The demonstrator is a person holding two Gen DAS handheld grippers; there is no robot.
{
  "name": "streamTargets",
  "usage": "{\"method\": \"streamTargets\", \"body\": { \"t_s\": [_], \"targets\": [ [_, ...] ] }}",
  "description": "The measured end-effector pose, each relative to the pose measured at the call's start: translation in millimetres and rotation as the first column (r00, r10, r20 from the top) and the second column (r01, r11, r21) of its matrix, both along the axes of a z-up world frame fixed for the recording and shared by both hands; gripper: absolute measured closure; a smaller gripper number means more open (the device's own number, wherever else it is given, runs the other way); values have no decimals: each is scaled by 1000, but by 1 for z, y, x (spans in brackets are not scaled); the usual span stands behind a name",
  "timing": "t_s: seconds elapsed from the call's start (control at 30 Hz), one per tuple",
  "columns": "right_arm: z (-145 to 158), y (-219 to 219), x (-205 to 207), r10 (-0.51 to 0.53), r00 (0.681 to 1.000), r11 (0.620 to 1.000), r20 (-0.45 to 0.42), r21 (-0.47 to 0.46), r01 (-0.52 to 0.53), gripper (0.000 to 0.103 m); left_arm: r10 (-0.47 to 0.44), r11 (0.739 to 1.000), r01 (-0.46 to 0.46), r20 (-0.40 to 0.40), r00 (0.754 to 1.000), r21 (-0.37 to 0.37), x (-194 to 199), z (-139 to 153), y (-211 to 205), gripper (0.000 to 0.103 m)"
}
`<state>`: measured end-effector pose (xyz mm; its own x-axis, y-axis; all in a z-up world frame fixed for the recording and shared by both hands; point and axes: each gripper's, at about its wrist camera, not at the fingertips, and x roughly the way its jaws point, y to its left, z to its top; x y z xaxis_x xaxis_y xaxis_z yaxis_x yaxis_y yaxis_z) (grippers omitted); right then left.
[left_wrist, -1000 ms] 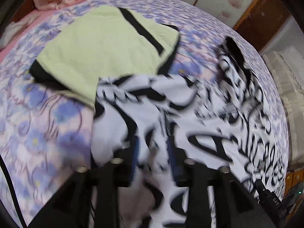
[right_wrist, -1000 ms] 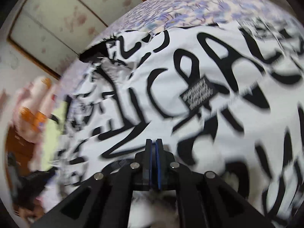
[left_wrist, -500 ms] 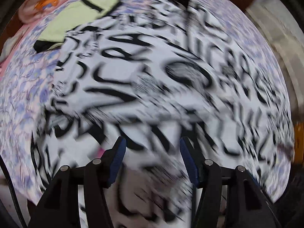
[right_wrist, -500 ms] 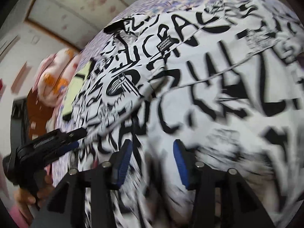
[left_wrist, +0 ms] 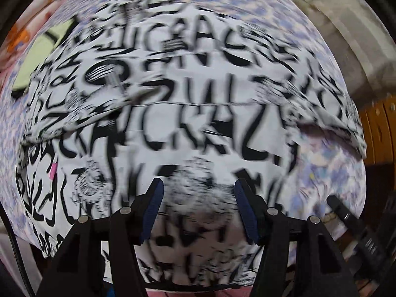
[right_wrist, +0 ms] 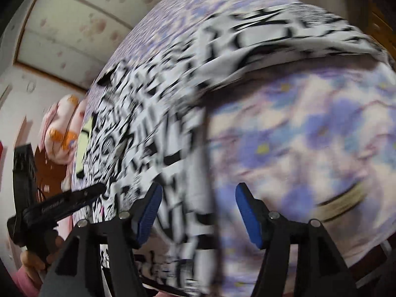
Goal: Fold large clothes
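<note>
A large white garment with black lettering [left_wrist: 188, 104] lies spread over the bed, a fold line running across its middle. In the right wrist view the same garment [right_wrist: 158, 113] covers the left half of the bed. My left gripper [left_wrist: 198, 210] is open and empty above the garment's near edge. My right gripper [right_wrist: 198, 212] is open and empty over the garment's right edge, where it meets the bare sheet. The left gripper also shows in the right wrist view [right_wrist: 99, 188] at the lower left. Both views are motion-blurred.
The purple-flowered bedsheet [right_wrist: 297, 133] lies bare to the right of the garment. A folded yellow-green garment [left_wrist: 47, 57] lies at the far left. A pink cartoon pillow [right_wrist: 61, 128] sits at the bed's far end. A wooden cabinet [left_wrist: 378, 128] stands right.
Both grippers let go of the garment and opened. The garment now lies spread flat over the bed, and both grippers have pulled back toward its near edge.
</note>
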<state>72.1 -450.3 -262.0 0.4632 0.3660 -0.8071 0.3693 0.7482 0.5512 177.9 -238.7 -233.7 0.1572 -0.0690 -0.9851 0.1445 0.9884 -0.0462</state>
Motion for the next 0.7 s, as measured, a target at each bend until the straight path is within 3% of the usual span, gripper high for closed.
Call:
{"method": "streamTargets", "body": {
  "t_s": [0.3,0.47,0.7],
  "targets": [
    [-22,-119,-25,-227,974,970,-19,82,228,35,-192,979,194,-40,981,68,-3,4,-102,40],
    [-41,-174,-32,-386,921,910,-53,141,390,35,-275,958,280,-64,959,70,-2,-1,-151,36],
    [-58,-226,-21,-537,843,816,-43,226,532,35,-288,954,296,-123,950,50,3,-18,-188,34]
  ]
}}
